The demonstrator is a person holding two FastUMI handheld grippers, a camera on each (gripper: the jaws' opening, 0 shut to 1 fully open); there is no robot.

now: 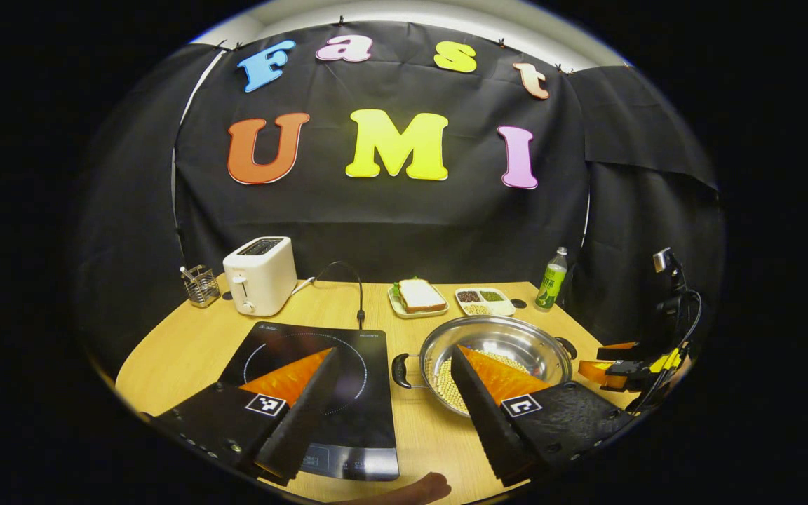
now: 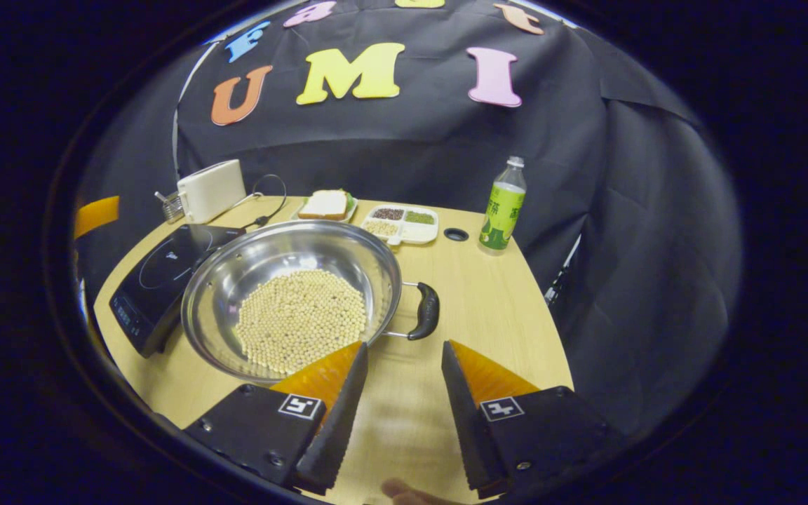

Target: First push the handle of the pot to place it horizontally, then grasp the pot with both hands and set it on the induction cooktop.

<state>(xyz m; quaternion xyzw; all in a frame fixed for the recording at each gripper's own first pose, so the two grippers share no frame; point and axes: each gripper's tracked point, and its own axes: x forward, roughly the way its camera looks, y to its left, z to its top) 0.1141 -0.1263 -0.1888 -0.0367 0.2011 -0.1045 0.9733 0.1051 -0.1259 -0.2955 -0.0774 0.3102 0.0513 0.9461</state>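
Both grippers gape empty: left gripper point(image 1: 395, 359) faces the steel pot's point(image 2: 236, 270) left handle point(image 1: 400, 370); right gripper point(image 2: 404, 354), its right handle point(image 2: 426, 311).

Looked like a mock kitchen set up in a recording booth — black cloth wall point(image 1: 390, 231) hung behind a wooden surface point(image 1: 186, 351). Kitchen stuff sat on it: a toaster point(image 1: 260, 275), an induction cooktop point(image 1: 320, 372), a steel pot point(image 2: 292, 294) of beans, a sandwich plate point(image 1: 418, 298) — a staged demo corner.
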